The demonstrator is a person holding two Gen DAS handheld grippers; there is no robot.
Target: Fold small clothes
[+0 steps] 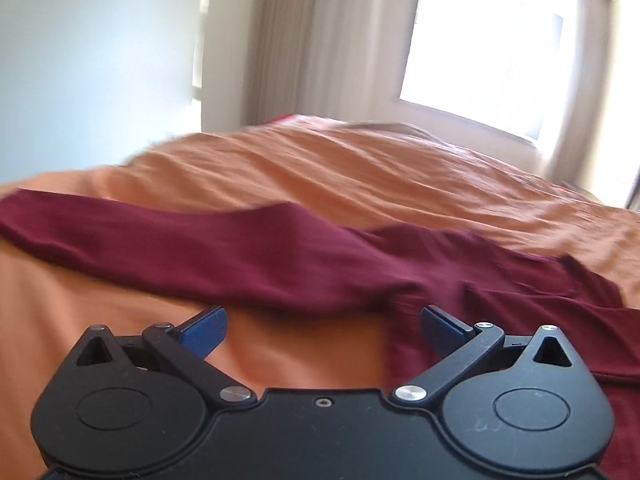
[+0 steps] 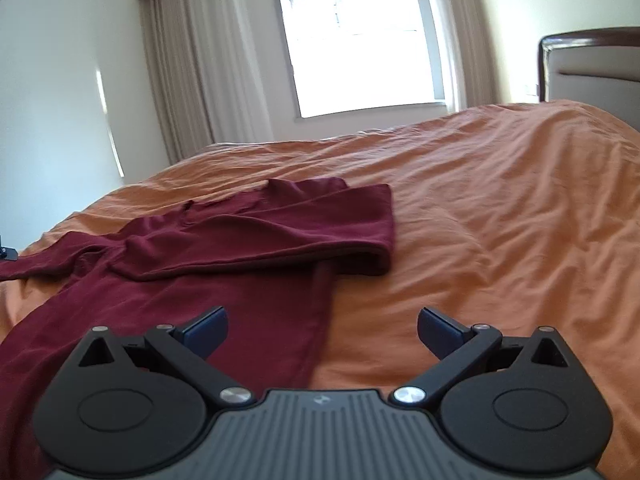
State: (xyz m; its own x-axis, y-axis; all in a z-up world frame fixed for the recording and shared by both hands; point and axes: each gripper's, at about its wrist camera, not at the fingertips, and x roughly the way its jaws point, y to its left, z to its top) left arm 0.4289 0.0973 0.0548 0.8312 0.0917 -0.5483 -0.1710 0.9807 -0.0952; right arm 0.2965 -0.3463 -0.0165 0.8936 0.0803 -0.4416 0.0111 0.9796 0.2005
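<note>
Maroon shirt (image 2: 224, 240) mid-frame on orange bed (image 2: 500, 208) — one sleeve folded over, the other outstretched; left gripper (image 1: 322, 330) and right gripper (image 2: 322, 330) both spread, empty.

No readable text anywhere; the right gripper (image 2: 322, 330) body bears perhaps a small emblem.

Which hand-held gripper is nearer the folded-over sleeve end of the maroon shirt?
Right. The right hand-held gripper faces the sleeve end, open, just short of it. The left hand-held gripper hangs open at the shirt's opposite side.
</note>
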